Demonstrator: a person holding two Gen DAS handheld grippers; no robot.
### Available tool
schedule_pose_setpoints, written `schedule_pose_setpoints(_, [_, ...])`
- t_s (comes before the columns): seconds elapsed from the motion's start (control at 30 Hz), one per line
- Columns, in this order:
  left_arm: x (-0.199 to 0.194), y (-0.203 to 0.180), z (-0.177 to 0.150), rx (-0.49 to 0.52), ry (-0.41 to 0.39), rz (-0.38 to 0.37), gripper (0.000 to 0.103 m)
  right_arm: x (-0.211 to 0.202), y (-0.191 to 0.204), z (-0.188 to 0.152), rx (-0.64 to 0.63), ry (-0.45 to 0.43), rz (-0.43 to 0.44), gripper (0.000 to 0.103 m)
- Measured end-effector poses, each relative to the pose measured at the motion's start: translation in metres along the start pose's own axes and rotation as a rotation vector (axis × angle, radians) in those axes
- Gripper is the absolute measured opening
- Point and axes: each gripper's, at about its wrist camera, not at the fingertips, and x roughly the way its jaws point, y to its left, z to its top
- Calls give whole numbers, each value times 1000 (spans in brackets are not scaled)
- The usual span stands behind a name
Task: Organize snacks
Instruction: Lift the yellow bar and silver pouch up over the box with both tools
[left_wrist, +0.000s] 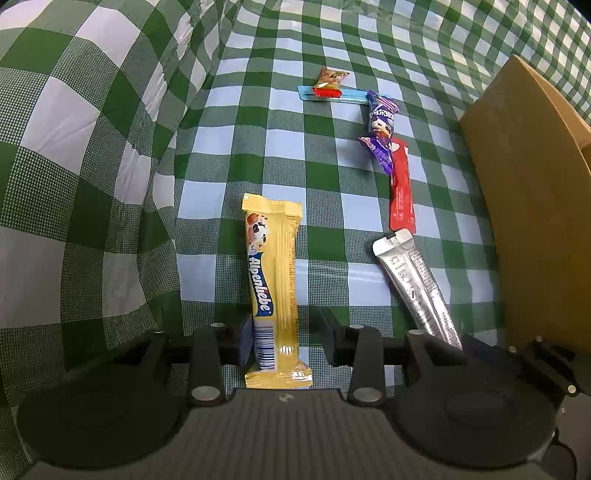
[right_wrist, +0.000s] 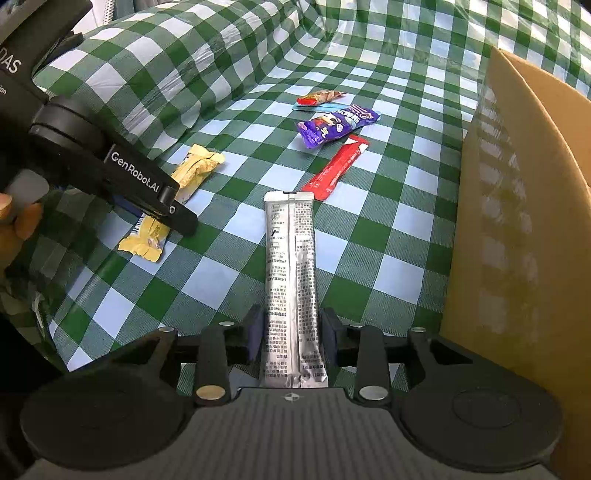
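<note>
My left gripper (left_wrist: 282, 339) stands apart around a long yellow foil-wrapped candy bar (left_wrist: 275, 291) lying on the green checked cloth (left_wrist: 325, 177); only one pad touches it. My right gripper (right_wrist: 291, 336) is clamped on a flat silver foil sachet (right_wrist: 291, 280) beside a cardboard box (right_wrist: 517, 229). Both look light, slick and crushable, so I would grip mid-length.

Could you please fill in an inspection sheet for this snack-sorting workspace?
Surface: green-checked tablecloth, wrinkled at the left.
Job's things: Alpenliebe bar; silver sachet; red sachet partly under a purple wrapper; small candy lying on a blue strip.
Clutter: nothing seen.
Grippers: left gripper open around the Alpenliebe bar, with a gap at one pad; right gripper close around the silver sachet, grip unclear.
Cables: nothing seen.
Surroundings: cardboard box at the right; a person's hand on the left gripper.
</note>
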Motion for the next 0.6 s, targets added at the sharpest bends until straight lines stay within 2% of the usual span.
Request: schedule_pose_setpoints(0.6, [3, 0, 1, 33, -2, 8, 42, -9, 2, 3, 3, -68, -5, 31])
